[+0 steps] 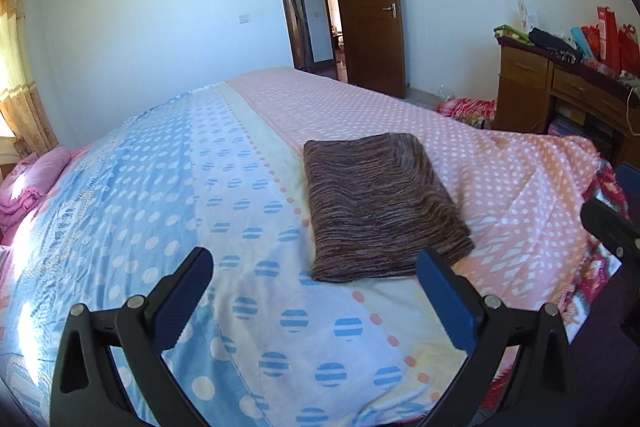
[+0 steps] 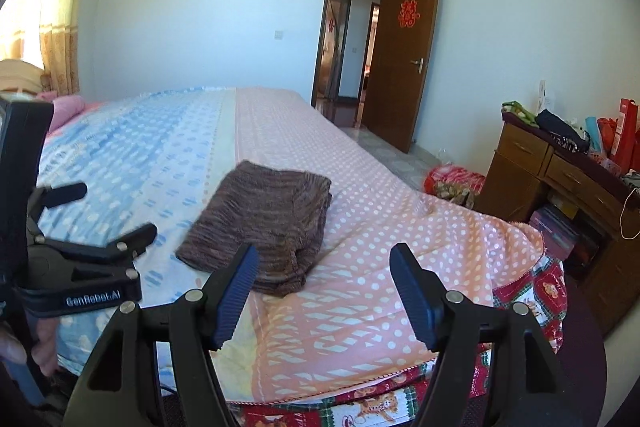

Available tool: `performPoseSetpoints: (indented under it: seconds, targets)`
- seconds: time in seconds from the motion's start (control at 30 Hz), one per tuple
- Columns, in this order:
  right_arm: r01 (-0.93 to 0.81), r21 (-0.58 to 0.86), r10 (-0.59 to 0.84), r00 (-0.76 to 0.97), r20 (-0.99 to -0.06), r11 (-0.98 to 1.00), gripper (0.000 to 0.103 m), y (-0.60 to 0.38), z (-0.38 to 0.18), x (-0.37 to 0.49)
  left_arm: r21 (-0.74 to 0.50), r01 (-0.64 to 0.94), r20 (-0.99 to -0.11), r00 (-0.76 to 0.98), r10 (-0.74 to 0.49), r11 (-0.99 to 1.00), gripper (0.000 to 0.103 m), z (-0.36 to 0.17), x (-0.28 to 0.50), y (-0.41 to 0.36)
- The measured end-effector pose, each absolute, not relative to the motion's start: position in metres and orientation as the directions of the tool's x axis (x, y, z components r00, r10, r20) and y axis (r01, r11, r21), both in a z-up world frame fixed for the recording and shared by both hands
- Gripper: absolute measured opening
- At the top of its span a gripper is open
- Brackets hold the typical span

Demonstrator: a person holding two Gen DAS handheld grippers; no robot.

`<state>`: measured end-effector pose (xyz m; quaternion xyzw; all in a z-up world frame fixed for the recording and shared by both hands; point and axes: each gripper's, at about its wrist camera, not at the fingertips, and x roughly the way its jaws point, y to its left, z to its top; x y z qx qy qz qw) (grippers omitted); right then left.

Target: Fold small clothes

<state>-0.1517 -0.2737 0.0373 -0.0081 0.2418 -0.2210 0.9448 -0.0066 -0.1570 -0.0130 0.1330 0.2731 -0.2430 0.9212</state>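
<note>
Sunlit bedroom, pale blue walls: a wide bed [image 1: 248, 211] under a dotted blue-and-pink quilted cover fills both views, with a brown wooden door [image 1: 370, 3] standing ajar behind it. On the bed lies the folded brown-and-grey striped knit garment [image 1: 376, 203], a neat flat rectangle resting where the cream band of the cover meets the pink half, near the foot edge. My left gripper [image 1: 316, 267] hangs just short of the garment with its blue-padded fingers [image 1: 444, 299] spread as wide as they go, nothing between them. My right gripper [image 2: 322, 279] hangs above the pink half, beside the garment's near corner, its ribbed blue fingers [image 2: 236, 295] apart and empty, touching no cloth. At right stands a brown wooden table [image 2: 560, 171] crowded with red bags.
</note>
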Motion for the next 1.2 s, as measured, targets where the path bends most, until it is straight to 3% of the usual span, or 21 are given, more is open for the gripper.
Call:
performPoseSetpoints:
  seconds: [0.23, 0.57, 1.2]
  targets:
    - [0.386, -0.097, -0.393, 0.839, -0.376, 0.917, 0.077, -0.254, 0.054, -0.162, 0.103, 0.503, -0.5, 0.772, -0.393, 0.858, 0.103, 0.008, -0.028, -0.146]
    - [0.389, -0.086, -0.395, 0.859, -0.327, 0.917, 0.078, -0.254, 0.061, -0.167, 0.097, 0.461, -0.415, 0.824, -0.385, 0.882, 0.103, 0.026, -0.039, -0.136]
    - [0.398, -0.055, -0.392, 0.856, -0.337, 0.916, 0.078, -0.263, 0.058, -0.168, 0.092, 0.467, -0.415, 0.821, -0.393, 0.879, 0.103, 0.028, -0.043, -0.139]
